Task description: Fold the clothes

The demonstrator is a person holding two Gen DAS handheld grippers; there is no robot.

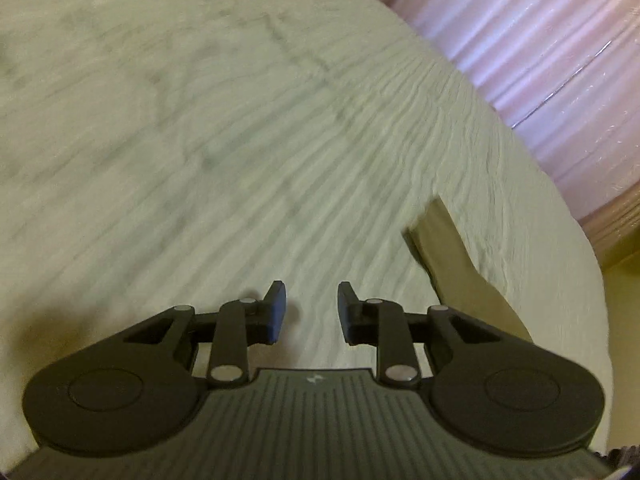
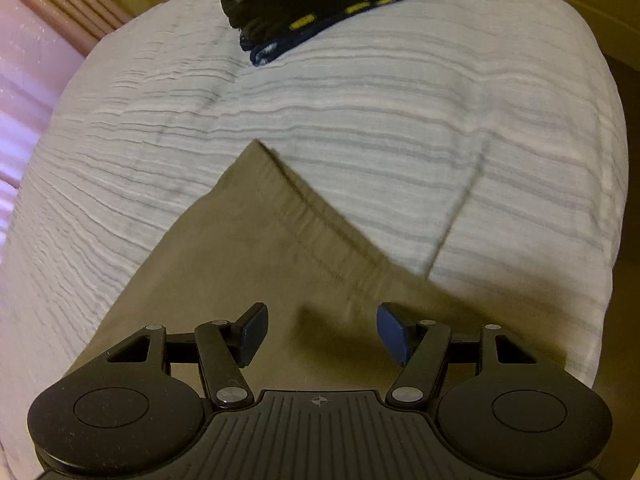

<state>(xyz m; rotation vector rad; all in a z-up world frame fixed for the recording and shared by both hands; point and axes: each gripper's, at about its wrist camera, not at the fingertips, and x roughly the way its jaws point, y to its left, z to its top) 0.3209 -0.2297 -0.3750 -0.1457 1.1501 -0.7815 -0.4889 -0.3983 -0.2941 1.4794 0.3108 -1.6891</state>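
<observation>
My left fingers (image 1: 311, 312) stand partly apart with nothing between the pads; only the pale ribbed bedspread (image 1: 240, 140) shows through the gap. No garment is held on this side. The left view is smeared by motion blur, so fine detail of the cover cannot be confirmed.

My right fingers (image 2: 322, 334) stand wider apart, also empty. They hang just above the khaki garment (image 2: 248, 248), and I cannot tell whether the pads touch the cloth. Their shadow falls on the fabric directly below the gap.

The khaki garment lies flat on the bedspread, one stitched hem running diagonally up to a pointed corner ahead of the right fingers. From the left view, a narrow strip of the same garment (image 1: 452, 264) shows to the right of my left fingers, well clear of them.

At the far edge of the bed, beyond the khaki corner, sits a dark knitted item with yellow marks (image 2: 344, 0), apart from the garment.

A pink pleated surface (image 1: 540, 60) stands alongside the bed.
</observation>
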